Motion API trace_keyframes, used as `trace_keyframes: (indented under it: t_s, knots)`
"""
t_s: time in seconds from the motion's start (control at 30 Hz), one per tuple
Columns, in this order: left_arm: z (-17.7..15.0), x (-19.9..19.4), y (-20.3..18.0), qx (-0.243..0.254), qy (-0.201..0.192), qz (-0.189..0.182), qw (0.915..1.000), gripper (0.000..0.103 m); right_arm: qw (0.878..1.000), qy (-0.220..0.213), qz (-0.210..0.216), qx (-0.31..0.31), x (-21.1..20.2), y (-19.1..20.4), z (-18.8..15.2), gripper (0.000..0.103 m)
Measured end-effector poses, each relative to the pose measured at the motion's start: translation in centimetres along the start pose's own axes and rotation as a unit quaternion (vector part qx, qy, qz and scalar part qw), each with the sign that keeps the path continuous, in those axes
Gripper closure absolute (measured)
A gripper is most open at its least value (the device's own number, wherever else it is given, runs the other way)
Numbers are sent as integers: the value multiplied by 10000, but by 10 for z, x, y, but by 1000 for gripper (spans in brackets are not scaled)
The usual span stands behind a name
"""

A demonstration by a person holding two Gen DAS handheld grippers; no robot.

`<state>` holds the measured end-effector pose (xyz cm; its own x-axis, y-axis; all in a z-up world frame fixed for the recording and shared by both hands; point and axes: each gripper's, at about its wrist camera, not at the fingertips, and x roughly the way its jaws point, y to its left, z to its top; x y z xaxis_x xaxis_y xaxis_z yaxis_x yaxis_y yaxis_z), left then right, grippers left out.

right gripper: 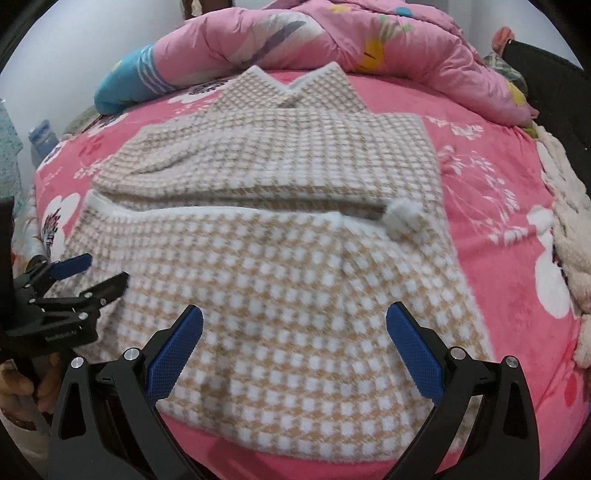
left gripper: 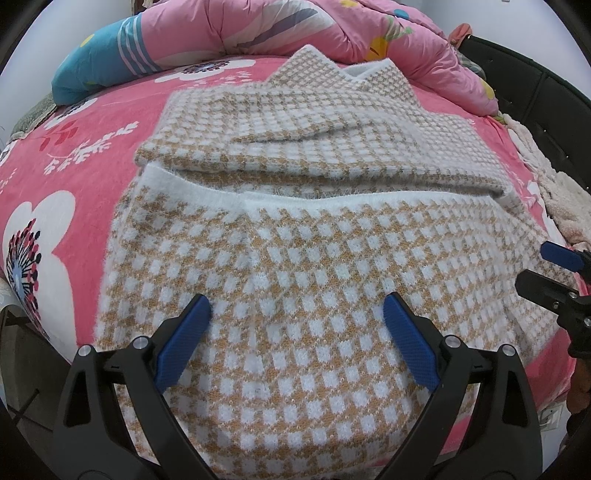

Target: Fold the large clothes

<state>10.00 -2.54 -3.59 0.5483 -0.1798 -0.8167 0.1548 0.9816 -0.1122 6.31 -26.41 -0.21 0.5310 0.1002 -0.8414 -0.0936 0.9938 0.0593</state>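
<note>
The sweater [left gripper: 295,258] is laid on the bed [left gripper: 92,147], hem folded up; both the left gripper [left gripper: 297,314] and right gripper [right gripper: 294,325] are held wide open, empty, over its near edge, likely for regrasping.

pink floral bedspread [left gripper: 85,122], bunched pink quilt [right gripper: 399,40], perhaps pale wall [right gripper: 480,14] behind

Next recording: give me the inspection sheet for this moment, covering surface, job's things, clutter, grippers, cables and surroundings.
Surface: pink floral bedspread, mostly flat.
Job's things: checked knit sweater spread out, sleeves folded across the chest, V-neck at the far end.
Clutter: pink quilt bunched at the far end; cream fluffy fabric along the right edge.
Grippers: left gripper open above the sweater's hem; right gripper open, likewise empty.
Cables: nothing seen.
Surroundings: black bed frame on the right; pale wall behind.
</note>
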Motion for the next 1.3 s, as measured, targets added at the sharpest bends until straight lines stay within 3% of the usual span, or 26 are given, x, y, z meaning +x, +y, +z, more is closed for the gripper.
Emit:
trace_keyframes:
  t_s: [0.43, 1.3]
  knots:
    - [1, 2, 0, 3, 15, 4, 10000, 11, 9987, 303, 372, 173, 39, 6, 9, 6]
    - [3, 3, 0, 26, 39, -7, 10000, 10, 9970, 420, 594, 272, 45, -1, 7, 6]
